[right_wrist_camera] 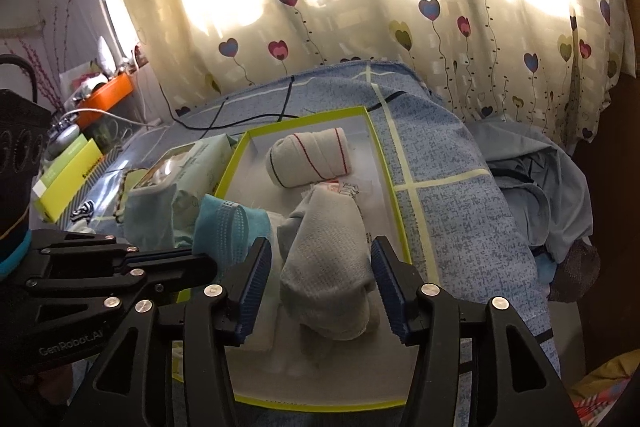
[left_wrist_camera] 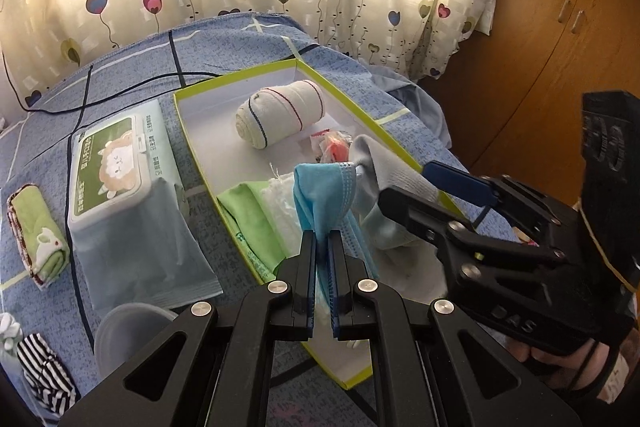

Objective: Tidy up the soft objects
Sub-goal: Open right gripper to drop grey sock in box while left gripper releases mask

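On the bed's far left edge, w/ the blue bedsheet (left_wrist_camera: 120, 75) under everything: a striped black-white cloth (left_wrist_camera: 48, 371), a small white item above it, and a folded green towel (left_wrist_camera: 38, 231) w/ a rabbit print. Just right of the striped cloth sits a clear plastic lid or container (left_wrist_camera: 128, 327), partly hidden by the gripper frame. Next comes a wet-wipes pack (left_wrist_camera: 128, 183), lying flat and touching the box's left wall. A black cable (left_wrist_camera: 132, 83) runs across the sheet behind it.

Centre: the green-rimmed box (left_wrist_camera: 240, 71), white inside. At its back lies a rolled white cloth (left_wrist_camera: 280, 115) w/ red and dark stripes. Near it are small wrapped items w/ an orange bit (left_wrist_camera: 334, 147); can't tell what they are. At the box front, a green cloth (left_wrist_camera: 248, 223) lies beside white gauzy fabric (left_wrist_camera: 276, 199).

Left gripper (left_wrist_camera: 323, 243): fingers pressed together on a blue face mask (left_wrist_camera: 320, 191), which sticks up above the box front and blocks part of the view into it.

Right gripper (right_wrist_camera: 320, 259): fingers wide apart, either side of a grey-white sock (right_wrist_camera: 328, 267) that lies in the box; pads not touching it as far as visible. In the left wrist view this gripper crosses over the box's right rim.

Far right: crumpled pale-blue fabric (right_wrist_camera: 560, 179) on the bed edge, heart-print curtain (right_wrist_camera: 440, 39) behind, wooden cabinet (left_wrist_camera: 560, 27).
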### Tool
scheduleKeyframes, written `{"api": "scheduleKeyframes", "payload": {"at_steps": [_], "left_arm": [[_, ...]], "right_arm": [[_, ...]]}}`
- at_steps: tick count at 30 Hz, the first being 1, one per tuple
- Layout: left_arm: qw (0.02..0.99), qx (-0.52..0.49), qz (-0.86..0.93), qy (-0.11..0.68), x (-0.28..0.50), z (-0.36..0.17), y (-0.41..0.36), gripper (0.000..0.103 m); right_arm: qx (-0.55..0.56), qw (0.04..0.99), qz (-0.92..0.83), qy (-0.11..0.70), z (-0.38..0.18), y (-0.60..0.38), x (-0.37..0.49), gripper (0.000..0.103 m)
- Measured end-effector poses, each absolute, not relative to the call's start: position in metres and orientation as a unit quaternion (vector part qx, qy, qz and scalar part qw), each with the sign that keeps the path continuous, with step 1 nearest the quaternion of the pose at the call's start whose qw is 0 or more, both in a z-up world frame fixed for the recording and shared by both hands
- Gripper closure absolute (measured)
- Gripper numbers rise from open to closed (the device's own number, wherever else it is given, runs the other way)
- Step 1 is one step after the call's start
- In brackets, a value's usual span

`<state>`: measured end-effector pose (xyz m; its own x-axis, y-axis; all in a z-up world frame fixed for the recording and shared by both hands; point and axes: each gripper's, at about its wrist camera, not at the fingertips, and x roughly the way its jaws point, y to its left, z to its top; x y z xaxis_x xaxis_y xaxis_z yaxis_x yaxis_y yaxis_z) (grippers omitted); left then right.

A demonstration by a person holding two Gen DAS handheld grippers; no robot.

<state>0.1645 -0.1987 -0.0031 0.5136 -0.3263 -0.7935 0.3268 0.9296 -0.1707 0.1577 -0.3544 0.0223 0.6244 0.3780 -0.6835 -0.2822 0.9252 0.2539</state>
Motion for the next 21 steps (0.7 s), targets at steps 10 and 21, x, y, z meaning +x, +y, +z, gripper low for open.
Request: {"api": "scheduleKeyframes", "payload": {"at_steps": [10, 21], "left_arm": [[0.876, -0.005, -0.166, 0.452, 0.186, -0.006, -0.197, 0.097], [0.879, -0.015, -0.181, 0.441, 0.168, 0.008, -0.185, 0.073]], "right_arm": [[0.068, 0.901, 0.181, 0.389, 0.027, -0.358, 0.149, 0.047], [0.07, 0.9, 0.183, 0.388, 0.031, -0.357, 0.139, 0.048]]}}
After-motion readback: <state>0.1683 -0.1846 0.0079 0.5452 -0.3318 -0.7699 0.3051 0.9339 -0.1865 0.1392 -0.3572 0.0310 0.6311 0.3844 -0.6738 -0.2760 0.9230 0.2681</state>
